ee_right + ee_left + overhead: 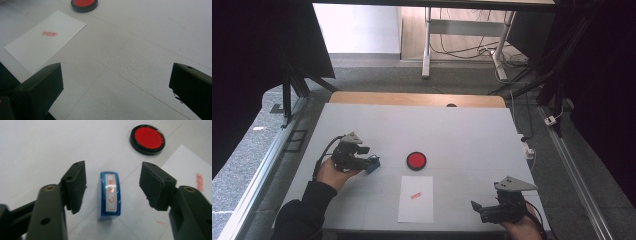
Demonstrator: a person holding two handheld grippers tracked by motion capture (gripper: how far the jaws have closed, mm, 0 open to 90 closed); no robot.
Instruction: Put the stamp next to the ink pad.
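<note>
A blue stamp (109,195) lies on the white table between the jaws of my left gripper (113,185), with a gap showing on each side of it. The jaws are open and do not touch it. In the high view this gripper (368,159) is at the left of the table, the stamp (373,164) at its tips. A round red ink pad (416,160) sits just to the right of it. Below the pad lies a white sheet of paper (416,200) with a red stamp mark (416,195). My right gripper (477,207) rests at the near right, open and empty (116,85).
The white table top (462,130) has a wooden strip along its far edge. Beyond it are grey floor, desk legs and cables. Dark curtains and frame rails flank both sides.
</note>
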